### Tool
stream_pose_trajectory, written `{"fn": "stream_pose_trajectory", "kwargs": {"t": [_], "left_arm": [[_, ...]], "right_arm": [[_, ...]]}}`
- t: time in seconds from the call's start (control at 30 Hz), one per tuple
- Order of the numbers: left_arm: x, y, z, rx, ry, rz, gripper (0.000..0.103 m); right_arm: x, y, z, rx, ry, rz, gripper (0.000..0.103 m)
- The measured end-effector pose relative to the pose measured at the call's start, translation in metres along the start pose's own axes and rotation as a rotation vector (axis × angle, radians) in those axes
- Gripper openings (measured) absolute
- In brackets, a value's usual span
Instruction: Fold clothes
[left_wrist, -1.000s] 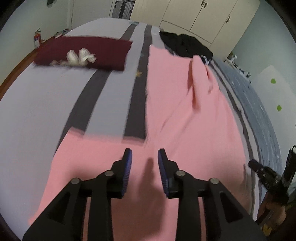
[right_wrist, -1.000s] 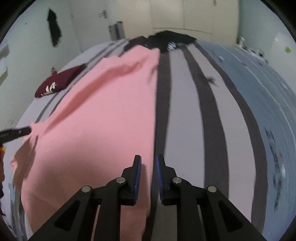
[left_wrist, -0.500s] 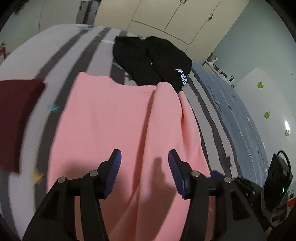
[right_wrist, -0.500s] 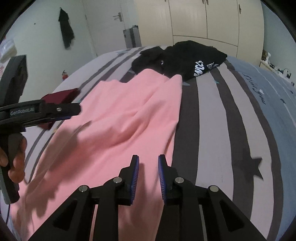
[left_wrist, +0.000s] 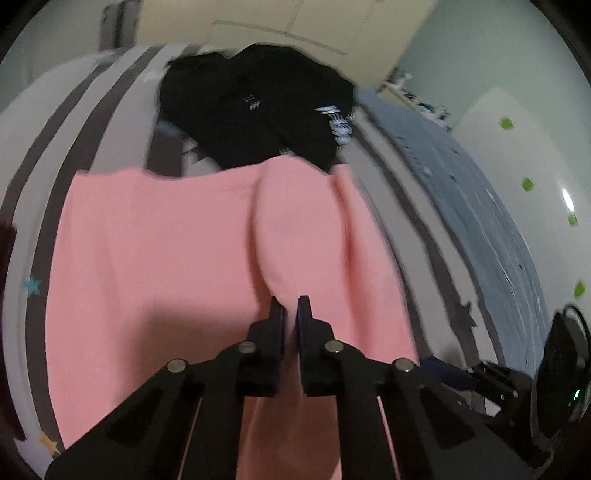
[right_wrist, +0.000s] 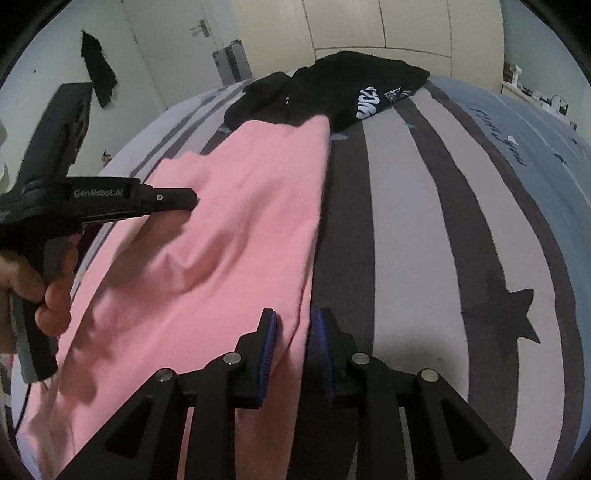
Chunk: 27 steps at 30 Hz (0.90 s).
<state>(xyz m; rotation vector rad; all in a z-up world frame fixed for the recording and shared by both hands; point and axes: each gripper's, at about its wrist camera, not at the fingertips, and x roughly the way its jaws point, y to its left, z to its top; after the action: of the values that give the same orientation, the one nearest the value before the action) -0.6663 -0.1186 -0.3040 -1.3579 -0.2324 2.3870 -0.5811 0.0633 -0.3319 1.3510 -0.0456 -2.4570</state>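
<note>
A pink garment (left_wrist: 166, 258) (right_wrist: 240, 221) lies spread lengthwise on a striped bed (right_wrist: 406, 221), its far end touching a black heap. My left gripper (left_wrist: 290, 310) is shut on a raised ridge of the pink cloth near its right side. From the right wrist view it shows side-on as the left gripper (right_wrist: 190, 201), held by a hand (right_wrist: 48, 295). My right gripper (right_wrist: 293, 325) stands open by a narrow gap, with the garment's right edge lying between its fingers. In the left wrist view it is only a blurred right gripper (left_wrist: 443, 367) at the lower right.
Black clothes (left_wrist: 258, 110) (right_wrist: 332, 92) are piled at the far end of the bed. A maroon garment (left_wrist: 7, 240) peeks in at the left edge. Beyond the bed stand a cream wardrobe (right_wrist: 388, 26) and a metal case (right_wrist: 232, 62). Bare bedcover lies right of the pink garment.
Both grippers have moved up the bed toward the black clothes. The left gripper, open before, has shut on a ridge of the pink garment. The right gripper's gap is about the same.
</note>
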Motion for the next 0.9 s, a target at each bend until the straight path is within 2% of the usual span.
{"fn": "stream_pose_trajectory", "kwargs": {"t": [0.2, 0.33, 0.43, 0.47, 0.5, 0.6, 0.7, 0.77, 0.83, 0.87, 0.9], "left_arm": [[-0.01, -0.052, -0.016, 0.091, -0.028, -0.03, 0.005], [-0.002, -0.09, -0.038, 0.148, 0.0, -0.066, 0.006], [0.009, -0.108, -0.053, 0.195, 0.045, -0.089, 0.019], [0.01, -0.112, -0.057, 0.203, 0.055, -0.099, 0.027], [0.007, -0.111, -0.059, 0.189, 0.053, -0.119, 0.033], [-0.01, -0.105, -0.065, 0.15, 0.035, -0.17, 0.039], [-0.035, -0.087, -0.069, 0.105, -0.013, -0.188, 0.04], [-0.051, -0.074, -0.072, 0.069, -0.056, -0.166, 0.04], [-0.057, -0.054, -0.069, 0.024, -0.093, -0.086, 0.043], [-0.058, -0.048, -0.068, 0.011, -0.104, -0.058, 0.043], [-0.054, -0.051, -0.068, 0.018, -0.092, -0.061, 0.043]], "right_arm": [[-0.017, -0.019, 0.009, 0.038, -0.038, -0.008, 0.021], [-0.029, -0.037, 0.013, 0.067, -0.059, -0.034, 0.021], [-0.033, -0.051, 0.011, 0.109, -0.055, -0.047, 0.021], [-0.032, -0.056, 0.01, 0.123, -0.049, -0.049, 0.021], [-0.033, -0.058, 0.01, 0.125, -0.048, -0.053, 0.021], [-0.035, -0.062, 0.007, 0.119, -0.047, -0.064, 0.021], [-0.038, -0.063, 0.007, 0.125, -0.052, -0.065, 0.021], [-0.039, -0.062, 0.009, 0.126, -0.06, -0.06, 0.021], [-0.04, -0.058, 0.014, 0.122, -0.072, -0.051, 0.021], [-0.04, -0.057, 0.014, 0.12, -0.076, -0.046, 0.021], [-0.04, -0.054, 0.017, 0.117, -0.079, -0.043, 0.021]]}}
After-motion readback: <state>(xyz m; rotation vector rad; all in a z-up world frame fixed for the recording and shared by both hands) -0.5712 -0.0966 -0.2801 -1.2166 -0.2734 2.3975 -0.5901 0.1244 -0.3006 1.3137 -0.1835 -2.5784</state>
